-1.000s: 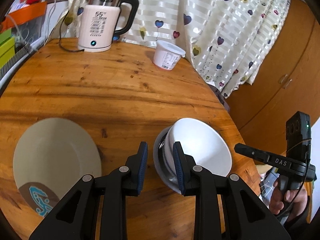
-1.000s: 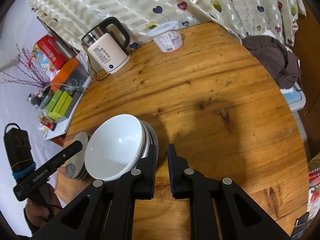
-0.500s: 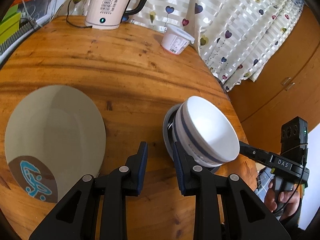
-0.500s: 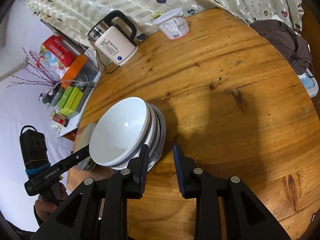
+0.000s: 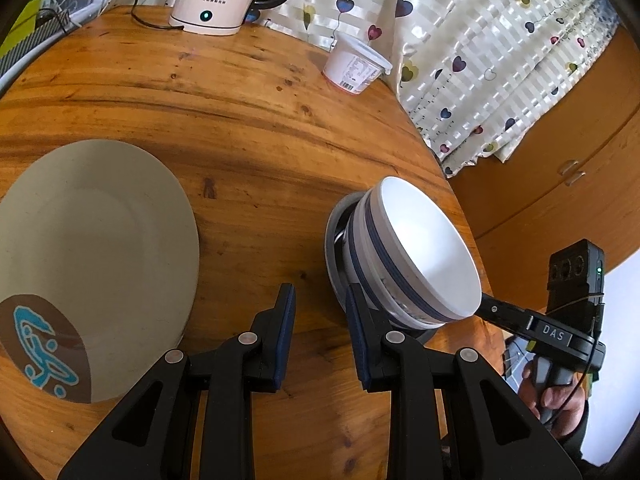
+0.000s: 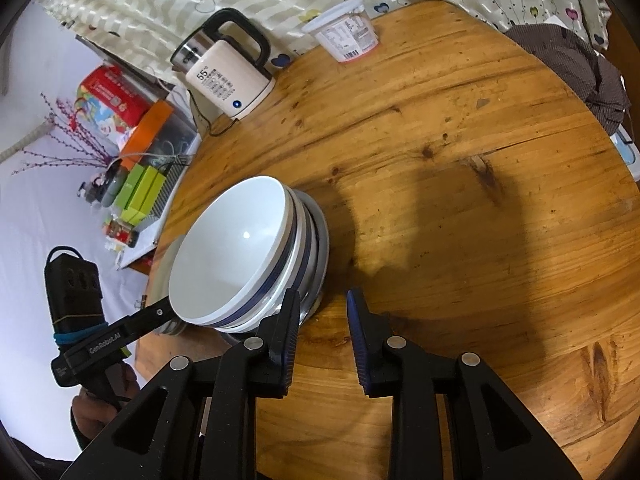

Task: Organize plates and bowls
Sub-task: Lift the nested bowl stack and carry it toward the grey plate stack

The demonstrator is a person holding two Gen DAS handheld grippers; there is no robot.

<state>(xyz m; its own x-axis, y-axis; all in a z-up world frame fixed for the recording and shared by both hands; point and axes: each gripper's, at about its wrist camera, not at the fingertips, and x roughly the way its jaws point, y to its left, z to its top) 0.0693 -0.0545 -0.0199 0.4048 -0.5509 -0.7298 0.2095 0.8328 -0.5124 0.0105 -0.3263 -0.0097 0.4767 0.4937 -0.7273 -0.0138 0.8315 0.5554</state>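
A stack of white bowls with blue bands (image 5: 416, 248) sits on a grey plate (image 5: 334, 236) near the table's right edge; it also shows in the right wrist view (image 6: 244, 252). A beige plate with a brown and blue mark (image 5: 88, 264) lies to the left. My left gripper (image 5: 320, 312) is open and empty, just left of the bowl stack. My right gripper (image 6: 323, 312) is open and empty, just right of the stack, its left finger close to the lowest bowl.
A white electric kettle (image 6: 228, 80) and a yoghurt tub (image 6: 346, 36) stand at the back of the round wooden table (image 6: 460, 200). A curtain hangs behind. Boxes and clutter lie off the table's left side. A dark cloth (image 6: 580, 64) lies beyond the far right edge.
Both grippers have opened and pulled back from the bowl stack. The stack now rests free on the grey plate, and both views sit lower and closer to the table.
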